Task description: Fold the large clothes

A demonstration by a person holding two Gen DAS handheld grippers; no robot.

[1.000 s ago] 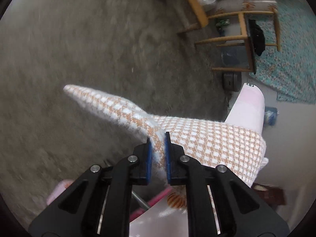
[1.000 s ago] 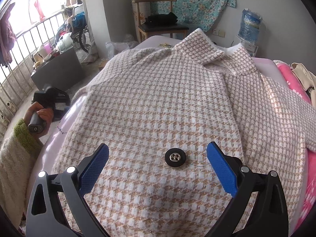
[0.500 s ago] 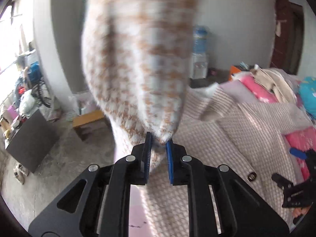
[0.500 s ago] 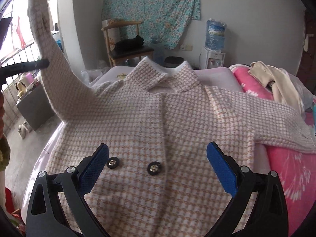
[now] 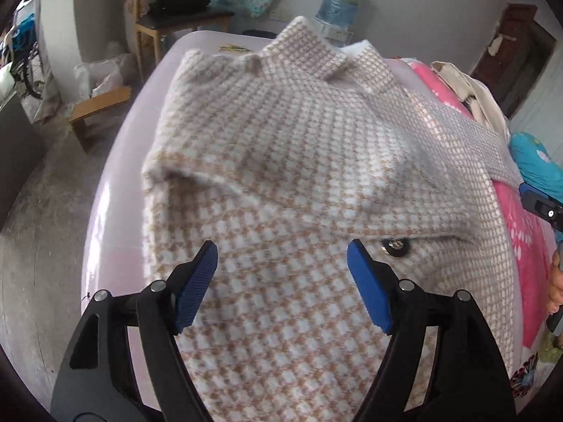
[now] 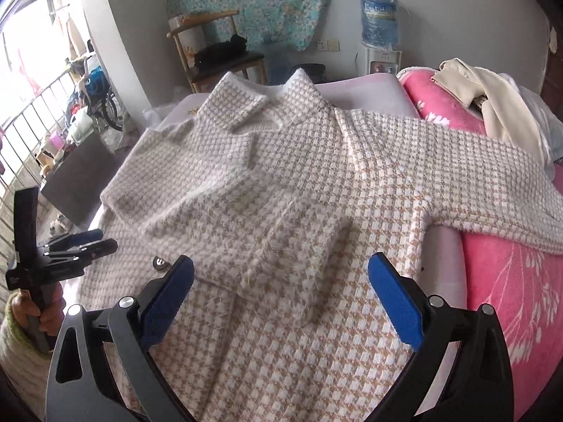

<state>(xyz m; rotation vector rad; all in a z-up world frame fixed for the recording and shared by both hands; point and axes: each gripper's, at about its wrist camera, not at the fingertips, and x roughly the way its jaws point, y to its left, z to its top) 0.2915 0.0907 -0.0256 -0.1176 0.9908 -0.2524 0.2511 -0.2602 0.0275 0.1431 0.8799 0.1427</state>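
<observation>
A beige-and-white houndstooth coat (image 5: 281,183) lies front up on the bed, collar (image 6: 281,105) at the far end. One sleeve (image 6: 246,218) lies folded across its chest, cuff near the middle. The other sleeve (image 6: 492,183) stretches right over the pink blanket. My left gripper (image 5: 281,246) hovers above the coat's lower front; its jaws are opening and hold nothing. A dark button (image 5: 396,246) sits just right of it. My right gripper (image 6: 281,260) stands open above the coat's hem side, empty. In the right wrist view the left gripper (image 6: 105,241) shows at the coat's left edge.
A pink flowered blanket (image 6: 510,299) and a cream garment (image 6: 492,98) lie on the bed's right side. The pale bed edge (image 5: 116,193) drops to a concrete floor (image 5: 42,211) on the left. A wooden chair (image 6: 218,52) and a water dispenser (image 6: 380,21) stand beyond the bed.
The left gripper swung the sleeve up from beside the bed and over the coat, then let go; the sleeve now lies across the chest. The right gripper drew back from the coat.
</observation>
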